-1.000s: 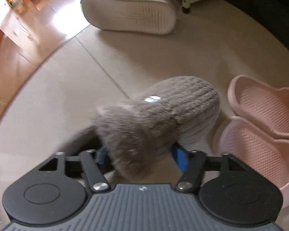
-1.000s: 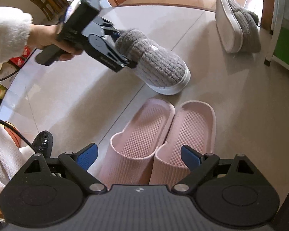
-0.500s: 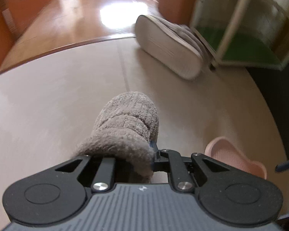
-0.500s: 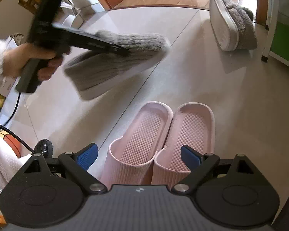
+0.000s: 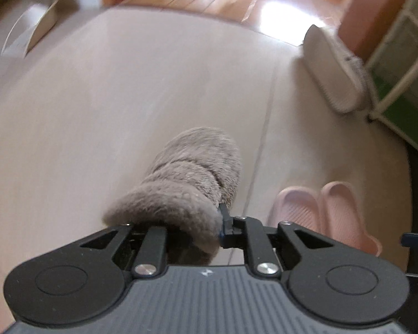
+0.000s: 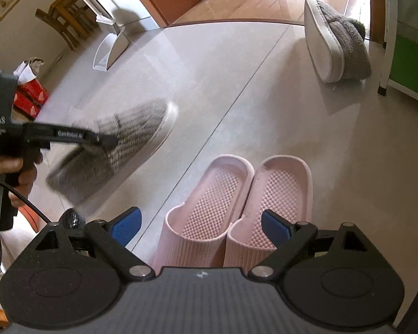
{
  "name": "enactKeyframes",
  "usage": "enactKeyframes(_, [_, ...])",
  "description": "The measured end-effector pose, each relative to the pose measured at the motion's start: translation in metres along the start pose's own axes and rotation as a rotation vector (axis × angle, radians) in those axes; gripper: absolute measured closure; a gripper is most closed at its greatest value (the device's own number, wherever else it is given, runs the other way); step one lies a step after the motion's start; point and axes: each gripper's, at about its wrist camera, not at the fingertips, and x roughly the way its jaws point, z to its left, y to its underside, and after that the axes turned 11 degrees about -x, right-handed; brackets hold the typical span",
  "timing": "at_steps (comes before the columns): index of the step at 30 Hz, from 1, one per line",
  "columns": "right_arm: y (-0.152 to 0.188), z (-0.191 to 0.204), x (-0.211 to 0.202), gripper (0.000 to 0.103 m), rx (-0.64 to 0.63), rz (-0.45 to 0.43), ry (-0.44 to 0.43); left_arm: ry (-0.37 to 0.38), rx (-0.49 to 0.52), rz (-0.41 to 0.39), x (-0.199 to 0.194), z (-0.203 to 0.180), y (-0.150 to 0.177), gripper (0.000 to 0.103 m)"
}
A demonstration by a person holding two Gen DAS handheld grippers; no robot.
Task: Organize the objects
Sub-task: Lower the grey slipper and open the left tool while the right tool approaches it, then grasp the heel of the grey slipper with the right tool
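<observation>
- Two grey fleece slippers make the pair being sorted: one (image 6: 117,142) hangs clear of the floor at the left, pinched at its fluffy cuff by the left gripper (image 5: 192,231), whose jaws have just eased a little but look clamped on the plush; the other grey slipper (image 6: 337,47) lies tipped on its side, white sole showing, far right.
- One sensible way to finish this carry, I judge, is to keep the cuff clenched, bring the slipper low before letting go, and land it sole-down, toe pointing the same way as its mate.
- Both pink slippers (image 6: 237,203) sit side by side on the tiled floor (image 6: 209,69), right in front of the right gripper (image 6: 200,226), which hangs released and empty with its blue pads wide apart; they lie near the line toward the far slipper, so the carried one should pass left of them.
- Beside the tipped slipper stands a white rack leg (image 6: 387,36) with a green panel; leave room there.
- Far left, a white floor stand (image 6: 111,50) and red boxes (image 6: 28,97) lie well apart from the path.
</observation>
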Motion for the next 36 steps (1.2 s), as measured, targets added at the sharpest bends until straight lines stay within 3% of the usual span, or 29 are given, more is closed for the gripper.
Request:
enactKeyframes(2, [0.002,0.003,0.002,0.008,-0.017,0.010,0.004,-0.044,-0.033,0.063,0.010,0.005,0.002,0.081])
enactKeyframes(4, [0.003,0.007,0.005,0.008,-0.037,0.023,0.003,-0.021,-0.058,0.105,0.014,0.008,0.004,0.078])
enactKeyframes(8, [-0.001,0.014,0.012,0.008,-0.073,0.041,0.003,-0.006,0.007,0.143,0.008,-0.001,0.013,0.072])
enactKeyframes(11, [-0.006,0.021,0.015,0.008,-0.110,0.050,-0.002,-0.008,0.068,0.150,-0.009,-0.006,0.017,0.050])
enactKeyframes(12, [-0.009,0.024,0.015,0.008,-0.124,0.054,0.001,-0.010,0.090,0.159,-0.015,-0.008,0.015,0.042])
enactKeyframes(16, [-0.023,0.040,0.013,0.008,-0.219,0.065,0.009,-0.032,0.243,0.163,-0.035,-0.022,-0.004,0.030])
enactKeyframes(22, [-0.067,0.075,-0.017,0.008,-0.399,0.051,-0.005,-0.064,0.462,0.139,-0.077,-0.023,-0.040,0.021])
enactKeyframes(24, [-0.084,0.089,-0.026,0.007,-0.463,0.064,-0.014,-0.062,0.523,0.129,-0.088,-0.020,-0.046,0.013])
enactKeyframes(27, [-0.106,0.118,-0.035,0.003,-0.575,0.107,0.019,-0.030,0.561,0.127,-0.097,-0.012,-0.055,0.012])
enactKeyframes(30, [-0.120,0.143,-0.029,0.003,-0.561,0.170,0.083,0.023,0.661,0.177,-0.103,-0.017,-0.071,0.012])
enactKeyframes(31, [-0.125,0.150,-0.024,0.003,-0.547,0.187,0.108,0.043,0.695,0.149,-0.109,-0.018,-0.076,0.012])
enactKeyframes(34, [-0.126,0.170,0.000,0.003,-0.533,0.232,0.201,0.036,0.670,0.116,-0.119,-0.017,-0.097,0.012])
enactKeyframes(36, [-0.120,0.178,0.012,0.003,-0.481,0.248,0.239,0.098,0.626,0.121,-0.126,-0.011,-0.107,0.012])
